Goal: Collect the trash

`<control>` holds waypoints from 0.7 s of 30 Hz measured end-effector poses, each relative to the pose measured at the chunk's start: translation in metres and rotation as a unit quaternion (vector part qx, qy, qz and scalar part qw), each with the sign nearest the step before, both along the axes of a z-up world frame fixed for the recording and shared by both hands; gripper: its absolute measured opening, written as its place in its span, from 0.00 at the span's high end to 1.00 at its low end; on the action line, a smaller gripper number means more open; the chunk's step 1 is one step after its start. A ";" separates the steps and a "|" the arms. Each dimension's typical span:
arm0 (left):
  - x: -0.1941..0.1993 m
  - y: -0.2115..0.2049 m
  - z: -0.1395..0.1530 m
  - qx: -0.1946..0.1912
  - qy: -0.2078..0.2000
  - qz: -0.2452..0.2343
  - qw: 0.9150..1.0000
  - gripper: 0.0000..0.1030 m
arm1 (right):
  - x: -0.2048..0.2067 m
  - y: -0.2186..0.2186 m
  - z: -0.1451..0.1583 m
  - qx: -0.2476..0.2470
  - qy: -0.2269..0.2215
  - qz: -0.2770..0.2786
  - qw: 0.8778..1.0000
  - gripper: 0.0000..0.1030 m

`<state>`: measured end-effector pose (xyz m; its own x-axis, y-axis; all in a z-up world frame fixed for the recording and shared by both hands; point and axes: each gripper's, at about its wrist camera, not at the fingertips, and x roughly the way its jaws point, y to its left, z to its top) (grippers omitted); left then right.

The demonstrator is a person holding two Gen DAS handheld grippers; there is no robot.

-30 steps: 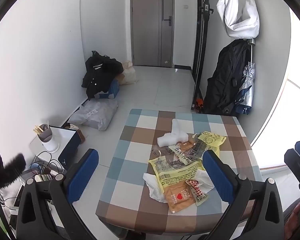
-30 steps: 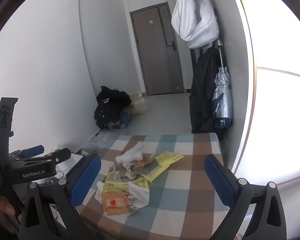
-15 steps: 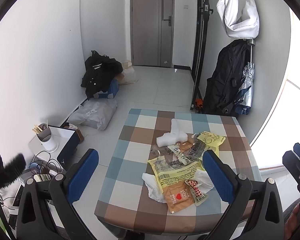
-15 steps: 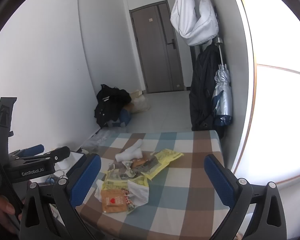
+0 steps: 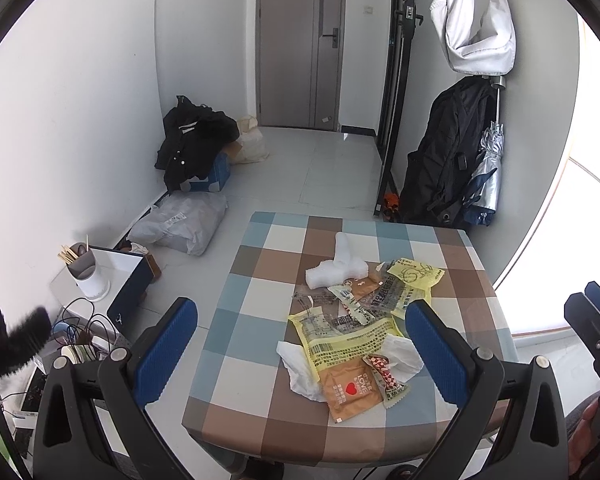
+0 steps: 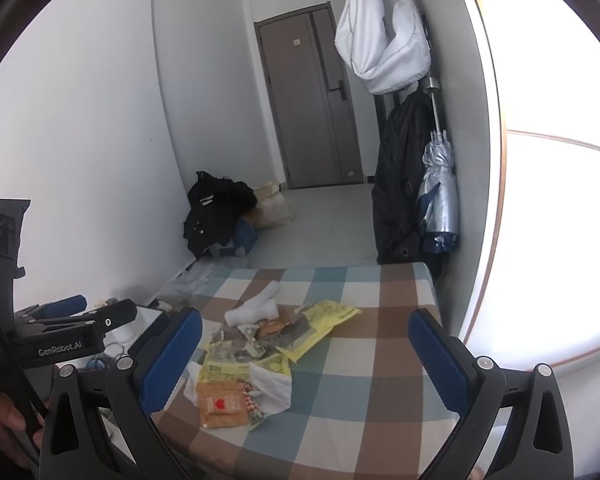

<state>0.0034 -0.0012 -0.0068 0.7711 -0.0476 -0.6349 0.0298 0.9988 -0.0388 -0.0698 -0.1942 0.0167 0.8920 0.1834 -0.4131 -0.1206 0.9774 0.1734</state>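
**Trash heap mid-table, both tongs spread wide above it**

Trash pile [image 5: 356,320] lies on checkered table [image 5: 260,280], toward its right half: white foam piece [image 5: 336,268] at far end, yellow wrappers [image 5: 348,332] in the middle, orange sachet w/ red heart [image 5: 350,390] nearest, crumpled white tissue [image 5: 300,368] under it.

Views differ: left wrist cam looks down steeply, so whole tabletop, white cup w/ sticks [image 5: 86,268] and cable tangle on floor at left show; right gripper [image 5: 592,320] only pokes in at frame edge. Right wrist cam sits lower and flatter, shows pile [image 6: 260,352] foreshortened, big bright window on the right, and left gripper [image 6: 66,326] from the side w/ a hand on it.

Rel. to tongs: left gripper [image 5: 300,348] has fingers wide apart, empty, pile between them but nearer its right pad [image 5: 432,348]; no contact. Right gripper [image 6: 304,360] also wide apart, empty, pile just inside its left pad [image 6: 168,360]; rest of gap is bare cloth.

Vs 0.5 s ago: nearly no change, pile untouched, both tongs at same spread; right cam view shifted only a hair.
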 end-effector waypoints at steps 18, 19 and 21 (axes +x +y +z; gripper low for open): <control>0.000 0.003 0.002 0.001 -0.004 0.005 1.000 0.01 | -0.001 -0.002 0.002 0.005 -0.005 -0.005 1.000 0.00; 0.001 0.002 0.001 0.001 -0.004 0.005 1.000 0.01 | -0.001 -0.003 0.002 0.006 -0.005 -0.005 1.000 0.00; 0.001 0.002 0.001 0.000 -0.003 0.005 1.000 0.01 | -0.001 -0.002 0.002 0.006 -0.005 -0.004 1.000 0.00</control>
<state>0.0039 0.0008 -0.0056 0.7757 -0.0399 -0.6298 0.0203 0.9991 -0.0384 -0.0707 -0.1958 0.0190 0.8979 0.1803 -0.4016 -0.1141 0.9764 0.1831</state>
